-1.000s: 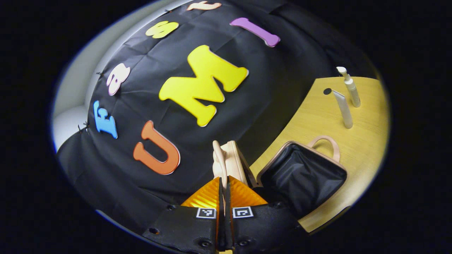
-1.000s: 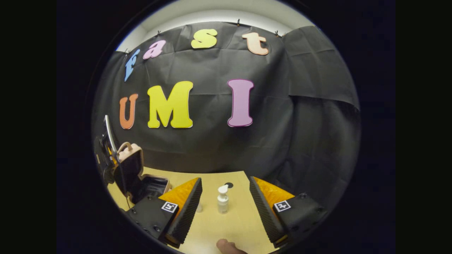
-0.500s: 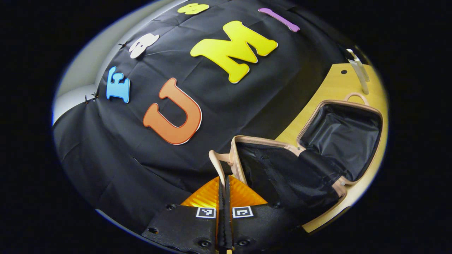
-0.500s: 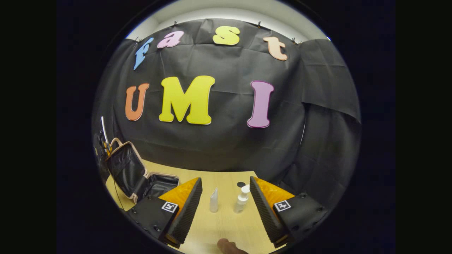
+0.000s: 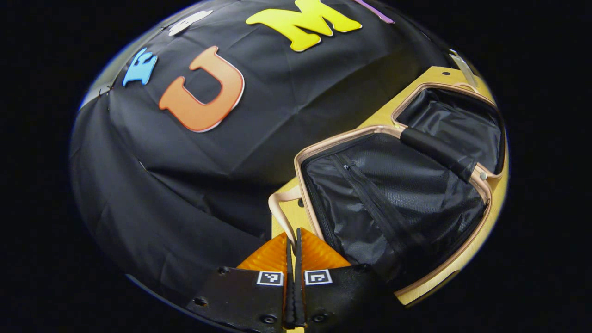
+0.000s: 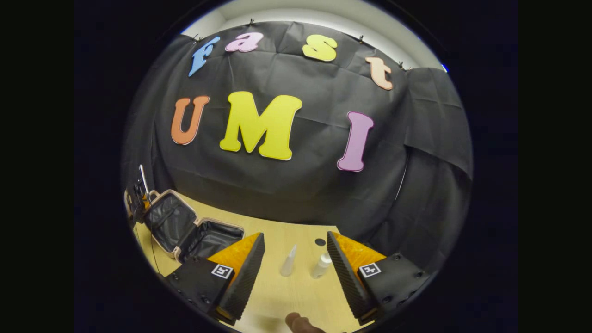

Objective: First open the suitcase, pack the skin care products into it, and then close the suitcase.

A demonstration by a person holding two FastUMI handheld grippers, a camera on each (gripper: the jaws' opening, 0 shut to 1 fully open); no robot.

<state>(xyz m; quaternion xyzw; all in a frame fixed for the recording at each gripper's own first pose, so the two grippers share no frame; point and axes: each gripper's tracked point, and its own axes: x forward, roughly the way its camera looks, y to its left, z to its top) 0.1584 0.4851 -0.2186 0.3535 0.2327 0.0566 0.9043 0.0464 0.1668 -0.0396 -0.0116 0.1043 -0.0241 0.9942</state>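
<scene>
Jaws, left gripper [image 5: 292, 245]: I keep them pinched on the lid's handle [image 5: 277, 210], lower centre, to lay the suitcase [image 5: 393, 203] flat. Right gripper [image 6: 292, 259]: spread wide, bracketing tube [image 6: 288, 267] and pump bottle [image 6: 321, 265] standing on table [image 6: 296, 296].

My left gripper [image 5: 293, 245] had black housings with screws and a square coded marker behind each ribbed finger; my right gripper [image 6: 296, 259] bore the same markers.
</scene>
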